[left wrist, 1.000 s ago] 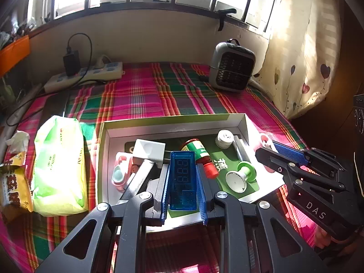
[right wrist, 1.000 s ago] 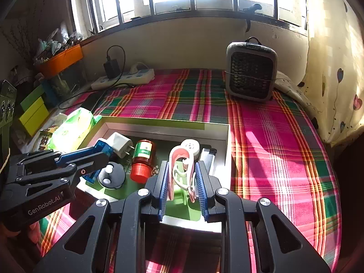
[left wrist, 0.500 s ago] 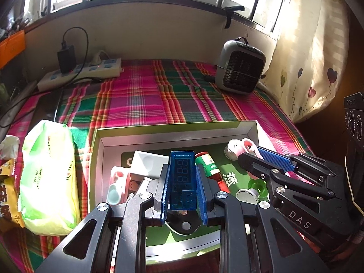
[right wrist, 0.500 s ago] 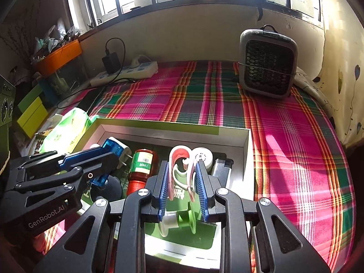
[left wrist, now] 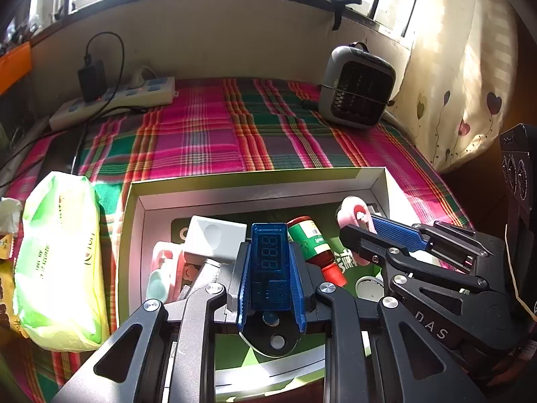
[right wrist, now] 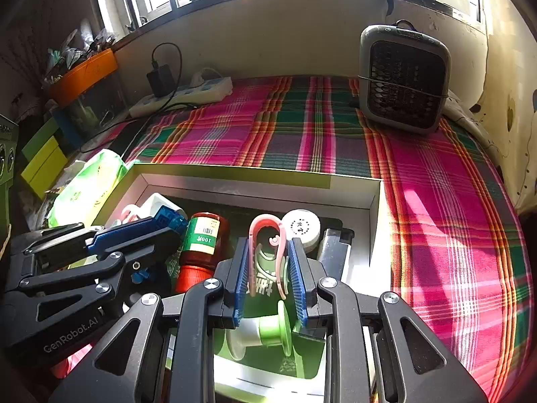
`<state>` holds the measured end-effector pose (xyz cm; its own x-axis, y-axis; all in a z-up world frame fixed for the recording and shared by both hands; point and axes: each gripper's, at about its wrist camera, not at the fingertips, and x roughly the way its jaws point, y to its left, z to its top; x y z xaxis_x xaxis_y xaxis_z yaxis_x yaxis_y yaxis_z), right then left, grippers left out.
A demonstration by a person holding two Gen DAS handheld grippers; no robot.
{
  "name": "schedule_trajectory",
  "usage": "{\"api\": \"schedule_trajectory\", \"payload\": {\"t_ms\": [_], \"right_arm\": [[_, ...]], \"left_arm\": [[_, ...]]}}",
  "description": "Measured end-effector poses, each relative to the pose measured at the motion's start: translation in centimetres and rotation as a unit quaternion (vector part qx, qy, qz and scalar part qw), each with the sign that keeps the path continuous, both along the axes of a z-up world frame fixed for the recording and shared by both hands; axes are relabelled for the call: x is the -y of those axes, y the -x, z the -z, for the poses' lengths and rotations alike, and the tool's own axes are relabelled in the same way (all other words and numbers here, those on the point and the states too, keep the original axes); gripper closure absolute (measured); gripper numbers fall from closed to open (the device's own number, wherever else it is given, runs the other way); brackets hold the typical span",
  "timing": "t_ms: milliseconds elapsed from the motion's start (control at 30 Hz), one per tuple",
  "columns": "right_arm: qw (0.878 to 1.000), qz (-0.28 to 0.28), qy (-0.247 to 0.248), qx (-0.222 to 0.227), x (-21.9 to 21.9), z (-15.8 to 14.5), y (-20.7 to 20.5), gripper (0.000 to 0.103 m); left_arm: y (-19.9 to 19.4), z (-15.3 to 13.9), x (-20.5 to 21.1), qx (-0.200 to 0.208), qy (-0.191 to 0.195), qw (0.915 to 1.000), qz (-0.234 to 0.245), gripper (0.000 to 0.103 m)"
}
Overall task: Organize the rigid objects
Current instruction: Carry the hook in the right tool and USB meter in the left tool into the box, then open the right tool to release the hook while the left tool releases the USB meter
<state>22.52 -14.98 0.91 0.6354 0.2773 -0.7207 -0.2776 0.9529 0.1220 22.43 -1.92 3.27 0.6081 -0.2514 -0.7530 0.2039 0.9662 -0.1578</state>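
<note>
A shallow box (left wrist: 248, 183) (right wrist: 235, 171) lies on the plaid cloth with several small items in it. My left gripper (left wrist: 271, 270) is shut on a clear blue digital meter (left wrist: 269, 262), held over the box's near left part. In the right wrist view my right gripper (right wrist: 270, 275) is shut on a pink clip (right wrist: 266, 235), held over the box's middle. Inside lie a red and green bottle (right wrist: 201, 245) (left wrist: 312, 245), a white charger block (left wrist: 214, 238), a white round cap (right wrist: 300, 226), a green and white spool (right wrist: 265, 332) and a grey lighter (right wrist: 334, 252).
A green tissue pack (left wrist: 57, 258) lies left of the box. A small grey heater (left wrist: 357, 87) (right wrist: 402, 77) stands at the back right and a power strip (left wrist: 114, 100) with a plugged charger at the back left. A curtain (left wrist: 463, 67) hangs on the right.
Both grippers have moved forward over the box, which now looks larger and nearer. Each keeps hold of its item: the blue meter and the pink clip.
</note>
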Motion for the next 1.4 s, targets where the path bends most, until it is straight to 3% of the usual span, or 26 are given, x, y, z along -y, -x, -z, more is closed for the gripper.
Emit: {"api": "schedule_trajectory", "payload": {"t_ms": [1000,1067,1133,1200,1400], "right_arm": [[1.000,0.007,-0.007,-0.010,0.4,0.4,-0.2,0.078],[1.000,0.007,-0.006,-0.007,0.4,0.3,-0.2,0.076],[1.000,0.007,-0.004,-0.005,0.3,0.2,0.0,0.065],[1.000,0.005,-0.005,-0.002,0.3,0.0,0.2,0.061],[1.000,0.015,0.002,-0.001,0.4,-0.1,0.9,0.061]], "left_arm": [[0.2,0.6,0.4,-0.012,-0.012,0.9999,0.001,0.080],[0.3,0.4,0.4,-0.009,-0.013,0.9999,0.001,0.080],[0.5,0.2,0.5,-0.005,-0.016,0.9999,0.001,0.079],[0.7,0.0,0.5,-0.002,-0.019,0.9998,0.000,0.077],[1.3,-0.3,0.4,0.001,-0.024,0.9997,-0.008,0.073]]}}
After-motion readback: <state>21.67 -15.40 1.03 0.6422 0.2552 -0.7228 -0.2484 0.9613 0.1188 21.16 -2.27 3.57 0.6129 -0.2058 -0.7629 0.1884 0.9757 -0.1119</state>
